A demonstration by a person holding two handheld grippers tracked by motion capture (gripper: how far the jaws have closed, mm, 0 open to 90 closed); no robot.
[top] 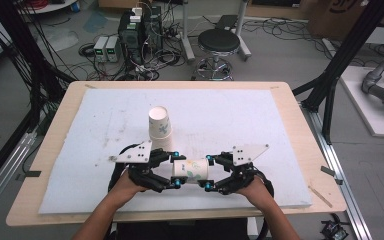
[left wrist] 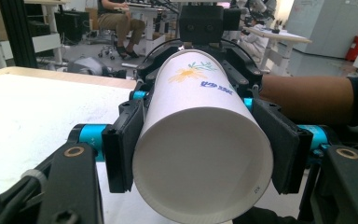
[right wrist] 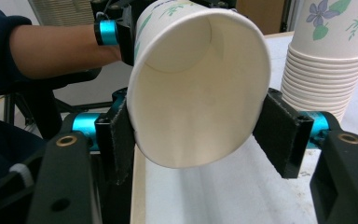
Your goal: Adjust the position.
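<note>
One paper cup [top: 190,171] hangs sideways above the bench [top: 55,150], near the upside-down cup stack [top: 160,129], with the left tool [top: 176,169] clamped on its base end and the right tool [top: 209,173] closed around its mouth end, so separation looks done and placement remains.
</note>
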